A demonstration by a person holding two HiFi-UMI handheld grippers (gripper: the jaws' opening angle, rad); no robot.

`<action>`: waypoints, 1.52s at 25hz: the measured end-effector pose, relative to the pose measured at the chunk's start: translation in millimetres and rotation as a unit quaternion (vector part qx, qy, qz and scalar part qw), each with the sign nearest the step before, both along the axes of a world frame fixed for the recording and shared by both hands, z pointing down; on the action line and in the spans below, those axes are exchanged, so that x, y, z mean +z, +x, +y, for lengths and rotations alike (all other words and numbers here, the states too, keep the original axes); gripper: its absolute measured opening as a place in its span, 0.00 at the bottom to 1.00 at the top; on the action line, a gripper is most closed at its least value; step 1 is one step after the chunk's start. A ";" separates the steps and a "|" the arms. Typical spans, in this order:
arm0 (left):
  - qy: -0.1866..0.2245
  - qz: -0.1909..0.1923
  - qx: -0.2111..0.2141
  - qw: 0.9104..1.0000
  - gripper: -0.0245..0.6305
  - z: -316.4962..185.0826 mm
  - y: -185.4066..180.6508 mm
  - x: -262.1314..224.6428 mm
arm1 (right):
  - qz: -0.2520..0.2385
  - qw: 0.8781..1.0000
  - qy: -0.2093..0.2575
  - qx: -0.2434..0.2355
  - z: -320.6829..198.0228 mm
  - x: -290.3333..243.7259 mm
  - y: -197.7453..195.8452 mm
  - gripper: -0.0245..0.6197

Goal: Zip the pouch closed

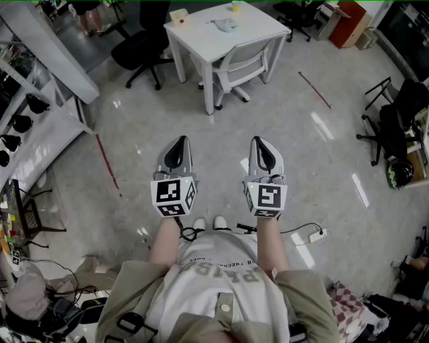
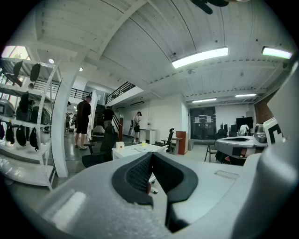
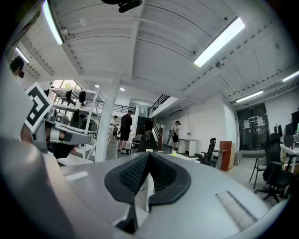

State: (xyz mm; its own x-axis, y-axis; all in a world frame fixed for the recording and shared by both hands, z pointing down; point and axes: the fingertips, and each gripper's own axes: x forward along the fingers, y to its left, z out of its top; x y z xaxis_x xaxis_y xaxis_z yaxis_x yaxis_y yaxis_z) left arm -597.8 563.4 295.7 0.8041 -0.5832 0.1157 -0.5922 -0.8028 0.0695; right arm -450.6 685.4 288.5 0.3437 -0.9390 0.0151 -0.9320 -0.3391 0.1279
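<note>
Okay, progress: nothing done as far as the frames show. You stand well back from the white desk [image 1: 201,43] and neither tool is near any zipper.
Left tool [image 1: 177,146]: jaws pressed together with nothing between the pads, held out level over the floor [image 1: 315,201] at your 11 o'clock.
Right tool [image 1: 263,147]: same, pads together and empty, at your 1 o'clock, beside the left one and not touching it.
Pouch [image 1: 225,25]: I take it to be the small grey-blue soft thing lying flat on the desk at 12 o'clock, well apart from both tools, toward the far half of the top.
Pouch axis: its long side looks to run roughly 10 to 4 o'clock in the head view; that's a guess, it's tiny.
Zipper: too small to tell which end the slider sits at, or whether it's open.
Neighbours: a small box [image 1: 177,17] sits at the desk's 10 o'clock corner; a white chair [image 1: 241,63] is tucked in on the near side.
Left to do: all of it. You need to walk up, pin the pouch with one tool, catch the pull with the other and run it along.
</note>
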 end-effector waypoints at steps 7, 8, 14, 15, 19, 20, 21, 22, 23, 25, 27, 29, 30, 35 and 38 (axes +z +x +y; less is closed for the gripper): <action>-0.001 -0.006 -0.003 1.000 0.05 1.3 13.0 3.0 | -0.002 1.000 -0.004 -0.003 3.0 3.0 12.8 0.04; -0.002 -0.007 -0.004 1.000 0.05 0.6 15.7 3.5 | -0.003 1.000 -0.005 -0.004 2.2 4.1 15.4 0.04; 0.001 -0.012 -0.009 1.000 0.05 -2.5 29.5 4.8 | -0.007 1.000 -0.010 -0.014 -4.4 9.4 29.6 0.04; 0.000 -0.012 -0.011 1.000 0.05 -4.4 30.3 5.3 | -0.008 1.000 -0.010 -0.016 -6.3 9.9 30.5 0.04; -0.003 -0.010 -0.019 1.000 0.05 -15.0 34.7 6.5 | -0.034 0.999 0.017 -0.033 -13.2 7.7 36.2 0.04; -0.003 -0.012 -0.019 1.000 0.05 -17.5 35.8 7.4 | -0.048 0.998 0.032 -0.037 -13.4 6.5 38.4 0.04; -0.003 -0.016 -0.018 1.000 0.05 -19.5 36.5 8.6 | -0.063 0.996 0.044 -0.039 -13.0 6.4 40.6 0.04; -0.004 -0.019 -0.017 1.000 0.05 -21.4 37.1 9.3 | -0.077 0.995 0.050 -0.041 -12.8 7.1 42.3 0.04; -0.006 -0.019 -0.015 1.000 0.06 -23.3 37.7 9.0 | -0.088 0.994 0.052 -0.045 -13.2 7.8 43.7 0.11; -0.013 -0.011 -0.015 1.000 0.30 -28.4 39.7 5.7 | -0.104 0.992 0.056 -0.049 -14.7 7.7 48.2 0.36; -0.017 -0.006 -0.017 1.000 0.42 -34.5 42.3 3.5 | -0.110 0.991 0.056 -0.045 -16.8 8.4 54.6 0.39; -0.017 -0.009 -0.017 1.000 0.46 -40.5 46.0 5.3 | -0.109 0.992 0.049 -0.041 -20.9 13.0 59.7 0.43; -0.018 -0.011 -0.015 1.000 0.47 -43.9 48.8 7.3 | -0.109 0.992 0.045 -0.039 -24.1 16.1 62.1 0.44; -0.027 -0.018 -0.002 0.999 0.47 -69.3 72.8 20.2 | -0.111 0.993 0.024 -0.032 -48.5 30.5 79.0 0.44; -0.031 -0.020 0.010 0.999 0.47 -91.6 94.3 24.1 | -0.107 0.994 0.015 -0.026 -68.3 33.9 94.1 0.44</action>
State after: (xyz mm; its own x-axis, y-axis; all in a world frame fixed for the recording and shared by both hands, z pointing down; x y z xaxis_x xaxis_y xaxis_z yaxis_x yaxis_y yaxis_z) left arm -503.5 471.8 319.8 0.8096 -0.5575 0.1837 -0.5792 -0.8096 0.0951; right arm -356.5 617.2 322.4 0.2872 -0.9563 0.0551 -0.9530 -0.2910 -0.0846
